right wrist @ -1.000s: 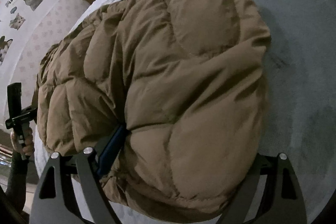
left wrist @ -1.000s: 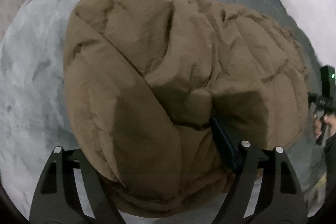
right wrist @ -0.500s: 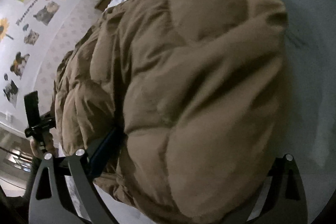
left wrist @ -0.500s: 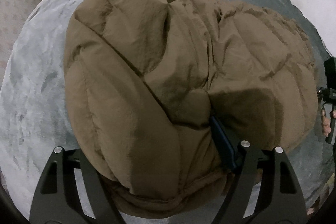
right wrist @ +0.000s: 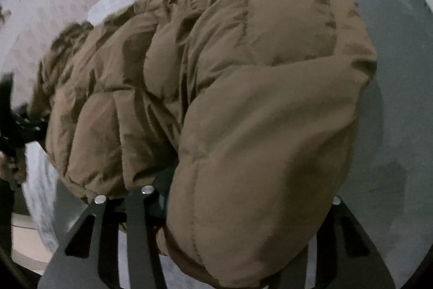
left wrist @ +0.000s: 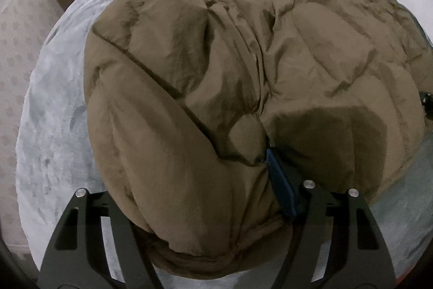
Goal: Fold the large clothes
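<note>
Left wrist view, left gripper (left wrist: 213,210) pinching brown puffer jacket (left wrist: 243,99) hem, right gripper (right wrist: 238,207) pinching its other side, grey bedspread (left wrist: 54,126) open around the edges

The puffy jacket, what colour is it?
The puffy jacket is plain brown with stitched quilting, no pattern. The left wrist view shows it best.
</note>
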The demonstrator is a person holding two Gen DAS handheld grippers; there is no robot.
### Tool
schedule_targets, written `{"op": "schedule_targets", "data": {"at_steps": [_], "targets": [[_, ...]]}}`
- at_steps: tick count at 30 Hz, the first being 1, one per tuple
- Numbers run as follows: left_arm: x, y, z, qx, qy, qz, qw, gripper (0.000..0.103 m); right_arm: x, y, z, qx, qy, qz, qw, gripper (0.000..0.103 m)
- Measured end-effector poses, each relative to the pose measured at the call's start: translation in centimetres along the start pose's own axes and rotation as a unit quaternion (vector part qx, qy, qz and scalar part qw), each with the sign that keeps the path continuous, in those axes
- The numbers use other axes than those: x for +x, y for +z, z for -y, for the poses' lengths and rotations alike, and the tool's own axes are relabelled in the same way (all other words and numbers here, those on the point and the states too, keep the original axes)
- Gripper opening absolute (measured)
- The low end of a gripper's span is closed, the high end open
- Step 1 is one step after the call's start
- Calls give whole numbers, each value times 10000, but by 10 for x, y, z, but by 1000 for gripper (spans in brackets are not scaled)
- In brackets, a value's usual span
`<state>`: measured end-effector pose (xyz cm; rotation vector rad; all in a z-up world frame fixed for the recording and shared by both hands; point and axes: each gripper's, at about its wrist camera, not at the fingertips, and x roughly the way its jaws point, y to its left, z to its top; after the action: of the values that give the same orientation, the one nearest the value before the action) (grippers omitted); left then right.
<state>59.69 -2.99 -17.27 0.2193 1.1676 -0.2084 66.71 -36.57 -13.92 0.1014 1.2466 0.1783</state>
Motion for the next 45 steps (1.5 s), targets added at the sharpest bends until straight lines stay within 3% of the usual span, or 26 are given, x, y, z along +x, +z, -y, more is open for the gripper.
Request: {"op": "schedule_targets", "data": {"at_steps": [6, 12, 17, 25, 32, 37, 43, 45], "targets": [[-3, 17, 20, 128, 131, -224, 9996, 70, 5, 15, -44, -435, -833, -319, 9951, 47], [3, 37, 14, 26, 95, -628, 9980, 66, 4, 33, -67, -355, -1077, -625, 9916, 46], [8, 59, 14, -202, 28, -1122, 9935, 63, 4, 49, -61, -46, -984, -1067, 9894, 46], [17, 90, 24, -171, 91, -1720, 9849, 63, 8, 81, -58, 89, -893, -1750, 9805, 45], [24, 114, 20, -320, -110, -2020, 9788, 61, 7, 105, -59, 43, -949, -1947, 9763, 45], [26, 121, 22, -267, -126, -2046, 9784, 61, 6, 120, -26, 141, -844, -2028, 9755, 45], [30, 125, 11, -384, -354, -2147, 9753, 57, 16, 112, -6, 166, -788, -2019, 9761, 45], [32, 125, 7, -409, -399, -2166, 9746, 50, 20, 108, -6, 164, -773, -1979, 9770, 44]]}}
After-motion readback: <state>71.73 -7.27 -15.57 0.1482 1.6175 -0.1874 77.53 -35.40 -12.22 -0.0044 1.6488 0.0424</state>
